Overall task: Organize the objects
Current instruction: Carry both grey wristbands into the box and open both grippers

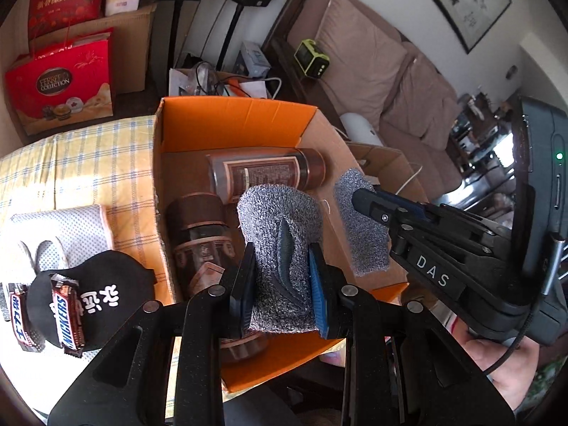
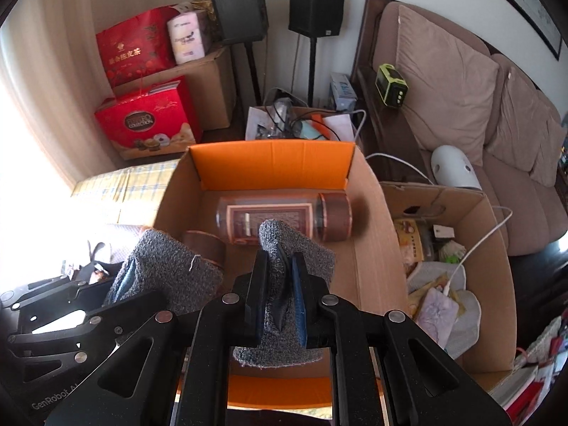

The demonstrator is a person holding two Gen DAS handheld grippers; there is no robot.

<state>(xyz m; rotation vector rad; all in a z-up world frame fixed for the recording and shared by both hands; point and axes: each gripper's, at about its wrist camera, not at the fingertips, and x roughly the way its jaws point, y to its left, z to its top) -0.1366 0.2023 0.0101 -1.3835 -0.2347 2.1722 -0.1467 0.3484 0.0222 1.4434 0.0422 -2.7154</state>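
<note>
My left gripper (image 1: pixel 282 284) is shut on a grey knitted sock (image 1: pixel 277 213) and holds it above an open cardboard box with orange flaps (image 1: pixel 234 124). My right gripper (image 2: pixel 278 294) is shut on a second grey knitted sock (image 2: pixel 305 252) over the same box (image 2: pixel 271 163). Each gripper shows in the other's view, the right one (image 1: pixel 358 198) to the right, the left one (image 2: pixel 117 291) to the left. Two brown jars lie in the box: one across the back (image 1: pixel 266 174) (image 2: pixel 284 220), one nearer (image 1: pixel 198 234) (image 2: pixel 204 245).
A black cap (image 1: pixel 96 294) with Snickers bars (image 1: pixel 67 312) and a dotted white cloth (image 1: pixel 67 227) lie on the yellow checked cover (image 1: pixel 88 156). A second cardboard box (image 2: pixel 472 248) of odds and ends stands right. A brown sofa (image 2: pixel 461 99) and red gift bags (image 2: pixel 149 124) are behind.
</note>
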